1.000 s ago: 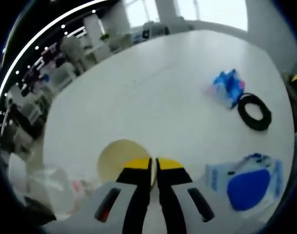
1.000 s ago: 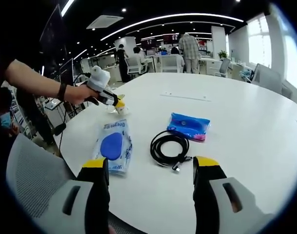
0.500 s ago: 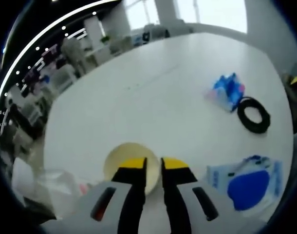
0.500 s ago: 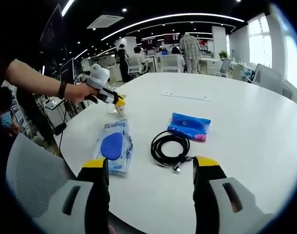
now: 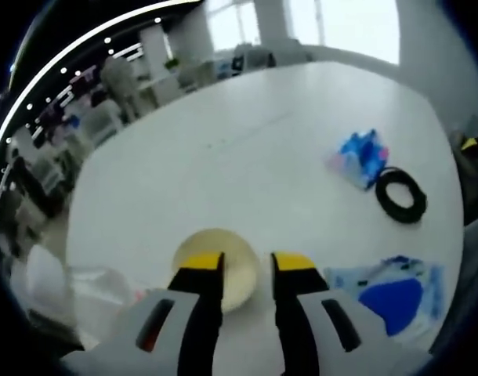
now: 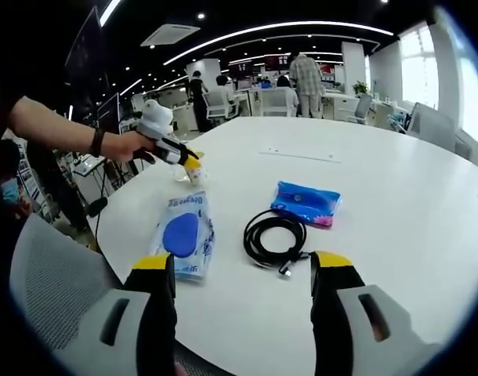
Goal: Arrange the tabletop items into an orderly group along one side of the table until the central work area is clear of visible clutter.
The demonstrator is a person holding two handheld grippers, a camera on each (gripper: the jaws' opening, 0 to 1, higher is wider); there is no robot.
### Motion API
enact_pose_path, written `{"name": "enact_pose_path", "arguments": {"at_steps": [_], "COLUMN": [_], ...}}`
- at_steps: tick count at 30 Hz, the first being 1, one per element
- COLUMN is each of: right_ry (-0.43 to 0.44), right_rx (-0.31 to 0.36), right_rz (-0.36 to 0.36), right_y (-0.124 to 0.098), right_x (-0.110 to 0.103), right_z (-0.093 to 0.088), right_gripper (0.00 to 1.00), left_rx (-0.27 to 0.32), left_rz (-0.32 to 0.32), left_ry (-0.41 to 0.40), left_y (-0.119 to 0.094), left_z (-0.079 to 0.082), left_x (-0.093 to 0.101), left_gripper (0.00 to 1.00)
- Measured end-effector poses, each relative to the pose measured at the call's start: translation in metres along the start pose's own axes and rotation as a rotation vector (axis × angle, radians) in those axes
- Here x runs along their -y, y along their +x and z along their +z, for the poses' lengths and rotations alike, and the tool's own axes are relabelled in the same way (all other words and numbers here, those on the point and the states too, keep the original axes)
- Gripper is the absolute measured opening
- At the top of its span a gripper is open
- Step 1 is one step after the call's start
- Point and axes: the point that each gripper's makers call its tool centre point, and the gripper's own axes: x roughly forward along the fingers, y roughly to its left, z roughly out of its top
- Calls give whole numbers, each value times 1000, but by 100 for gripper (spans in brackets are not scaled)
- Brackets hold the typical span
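The left gripper (image 5: 248, 270) has its 2 fingers apart, holding nothing, with the pale cup (image 5: 217, 266) standing on the bench (image 5: 247, 157) just beyond the tips at 12 o'clock, partly between them. From the right gripper view this same gripper (image 6: 190, 167) sits at the bench's edge at 10 o'clock, over the cup (image 6: 193, 175).

The right gripper (image 6: 243, 270) also has its fingers wide apart and empty, hovering at the near edge of the bench. Ahead of it at 12 o'clock, near the tips, lies the coiled black cable (image 6: 273, 241), flat, loose end trailing toward the fingers. The wipes pack (image 6: 184, 235) lies at 11 o'clock, long axis running away from the fingers. The blue pouch (image 6: 305, 204) sits just beyond the cable, at 1 o'clock, touching or nearly touching it.

Judging by this, the right gripper is far nearer the cable, pouch and pack; the left is nearer the cup alone.
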Motion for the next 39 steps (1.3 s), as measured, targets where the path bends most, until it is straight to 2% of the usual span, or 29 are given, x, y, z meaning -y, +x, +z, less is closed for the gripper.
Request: {"name": "enact_pose_path", "arguments": {"at_steps": [6, 10, 13, 19, 34, 39], "right_ry": [-2, 1, 2, 4, -2, -4], "right_rx": [-1, 0, -1, -1, -3, -3], "right_rz": [1, -1, 0, 0, 3, 5], "right_y": [0, 0, 0, 1, 2, 2], "right_x": [0, 1, 1, 1, -1, -2], "right_z": [0, 0, 0, 0, 0, 0], "right_gripper": [70, 70, 70, 70, 70, 70], "left_rx": [1, -2, 2, 8, -15, -15], "left_rz": [-8, -6, -7, -5, 1, 6], "left_ry": [15, 16, 18, 45, 42, 42], "left_y": [1, 2, 2, 1, -4, -5], "left_z": [1, 0, 0, 1, -8, -7], "left_x": [2, 3, 4, 3, -3, -3], "left_gripper": [21, 7, 0, 0, 1, 7]}}
